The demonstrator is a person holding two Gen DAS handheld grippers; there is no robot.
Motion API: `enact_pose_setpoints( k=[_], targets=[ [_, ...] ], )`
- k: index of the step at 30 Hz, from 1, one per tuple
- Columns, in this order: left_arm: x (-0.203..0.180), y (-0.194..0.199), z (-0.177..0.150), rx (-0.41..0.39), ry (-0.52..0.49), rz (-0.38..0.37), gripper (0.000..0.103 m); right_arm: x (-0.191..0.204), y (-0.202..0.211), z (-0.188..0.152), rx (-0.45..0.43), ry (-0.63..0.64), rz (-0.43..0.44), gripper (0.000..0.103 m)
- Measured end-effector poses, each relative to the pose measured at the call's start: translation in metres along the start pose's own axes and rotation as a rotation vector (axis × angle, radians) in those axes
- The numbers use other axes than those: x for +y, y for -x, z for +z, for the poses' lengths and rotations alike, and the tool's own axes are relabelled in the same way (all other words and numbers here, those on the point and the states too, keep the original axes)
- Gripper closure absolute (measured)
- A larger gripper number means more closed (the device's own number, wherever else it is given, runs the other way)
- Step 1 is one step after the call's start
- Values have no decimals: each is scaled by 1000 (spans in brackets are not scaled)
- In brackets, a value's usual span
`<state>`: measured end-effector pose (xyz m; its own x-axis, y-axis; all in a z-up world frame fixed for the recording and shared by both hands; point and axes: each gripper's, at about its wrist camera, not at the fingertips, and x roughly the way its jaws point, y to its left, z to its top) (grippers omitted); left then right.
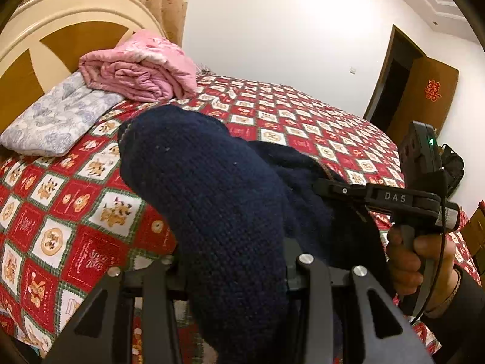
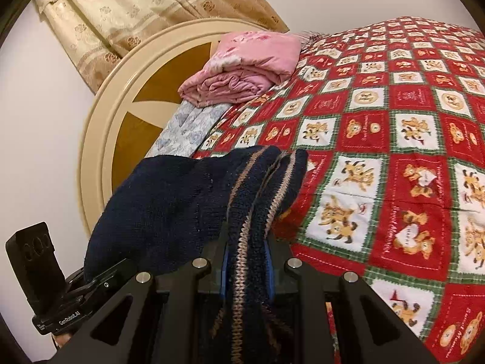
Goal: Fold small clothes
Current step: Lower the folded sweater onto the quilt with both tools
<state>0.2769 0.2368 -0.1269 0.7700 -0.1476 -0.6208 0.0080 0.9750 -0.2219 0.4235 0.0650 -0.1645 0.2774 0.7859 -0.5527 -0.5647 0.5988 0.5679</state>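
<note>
Above the bed, a chunky navy knit sweater with tan-striped ribbing hangs bunched, clamped in both the left gripper and right gripper.

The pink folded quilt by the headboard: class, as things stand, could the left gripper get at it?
Probably not yet. The left gripper is shut on the navy knitted garment, which bulges ahead of it towards the pink folded quilt; the right gripper grips it too.
</note>
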Motion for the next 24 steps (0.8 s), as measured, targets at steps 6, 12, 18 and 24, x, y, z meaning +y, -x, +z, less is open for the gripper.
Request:
enact_pose_setpoints(
  k=[6,12,18,24],
  targets=[
    [23,-9,-8,26,33,8,62,4,-20,-2,29,2,-9,84],
    [40,-26,-21,69,59,11,62,-2,-39,-7,62,-7,-39,85],
    [54,-40,-36,100,84,9,62,-11,-50,-9,83,-10,-63,84],
    [59,-46,-47,94,87,3,60,-24,-63,-13,115,-27,-87,84]
  ],
)
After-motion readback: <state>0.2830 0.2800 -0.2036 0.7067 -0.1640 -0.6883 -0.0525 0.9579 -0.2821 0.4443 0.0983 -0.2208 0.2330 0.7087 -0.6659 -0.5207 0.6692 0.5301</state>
